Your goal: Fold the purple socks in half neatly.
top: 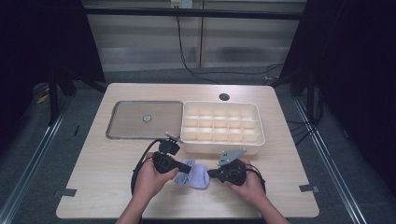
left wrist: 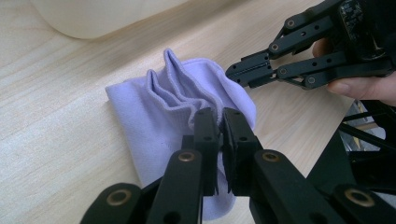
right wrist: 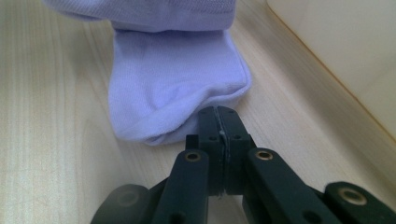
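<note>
A lilac sock (top: 195, 174) lay bunched on the table (top: 102, 172), pinched between both grippers: the left gripper (left wrist: 219, 122) clenched on one edge, the right gripper (right wrist: 218, 116) clamped on the opposite hem. Folding looked half done; the tray (top: 219, 145) beyond held nothing.

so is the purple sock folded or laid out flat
Folded. The purple sock lies bunched on the table, doubled over with ridged pleats along its top, and the left gripper pinches one fold.
</note>
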{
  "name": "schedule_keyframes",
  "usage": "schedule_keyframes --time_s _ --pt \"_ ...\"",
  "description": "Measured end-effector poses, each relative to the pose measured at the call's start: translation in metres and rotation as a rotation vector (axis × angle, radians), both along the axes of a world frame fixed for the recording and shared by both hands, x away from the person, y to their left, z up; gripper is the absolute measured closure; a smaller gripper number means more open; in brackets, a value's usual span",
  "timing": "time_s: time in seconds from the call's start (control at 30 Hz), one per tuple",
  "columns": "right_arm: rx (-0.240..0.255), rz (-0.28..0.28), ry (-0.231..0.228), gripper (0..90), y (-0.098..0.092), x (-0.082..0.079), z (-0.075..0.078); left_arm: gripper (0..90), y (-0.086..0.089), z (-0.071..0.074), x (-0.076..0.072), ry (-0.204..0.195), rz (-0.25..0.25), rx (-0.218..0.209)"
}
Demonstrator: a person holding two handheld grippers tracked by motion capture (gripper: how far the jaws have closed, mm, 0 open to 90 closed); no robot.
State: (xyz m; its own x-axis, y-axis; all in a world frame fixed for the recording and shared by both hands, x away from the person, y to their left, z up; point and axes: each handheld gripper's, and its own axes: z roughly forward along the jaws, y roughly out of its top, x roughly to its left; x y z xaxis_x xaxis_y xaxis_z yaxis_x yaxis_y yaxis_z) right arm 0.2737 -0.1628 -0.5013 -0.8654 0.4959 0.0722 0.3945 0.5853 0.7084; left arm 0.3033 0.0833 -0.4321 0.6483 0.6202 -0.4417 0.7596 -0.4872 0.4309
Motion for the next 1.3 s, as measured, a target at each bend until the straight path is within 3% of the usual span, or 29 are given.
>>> schedule_keyframes --time_s 0.43,0.47,0.53,0.9,1.3 --pt "0.003 0.0 0.004 89.3 0.001 -0.001 0.0 85.1 -0.005 -0.004 -0.001 0.003 0.005 0.01" --pt "0.004 0.001 0.004 89.3 0.001 -0.001 0.0 85.1 -0.004 -0.004 0.0 0.005 -0.018 0.017" --pt "0.005 0.002 0.004 89.2 0.001 -0.001 0.0 85.1 -0.006 -0.005 -0.001 0.007 -0.001 0.008" --pt "0.008 0.004 0.006 89.1 0.002 -0.001 0.0 85.1 -0.014 -0.01 -0.004 0.009 -0.023 0.015" --pt "0.01 0.011 0.002 89.2 0.004 -0.002 -0.001 85.1 -0.022 -0.007 -0.006 -0.018 -0.037 0.016"
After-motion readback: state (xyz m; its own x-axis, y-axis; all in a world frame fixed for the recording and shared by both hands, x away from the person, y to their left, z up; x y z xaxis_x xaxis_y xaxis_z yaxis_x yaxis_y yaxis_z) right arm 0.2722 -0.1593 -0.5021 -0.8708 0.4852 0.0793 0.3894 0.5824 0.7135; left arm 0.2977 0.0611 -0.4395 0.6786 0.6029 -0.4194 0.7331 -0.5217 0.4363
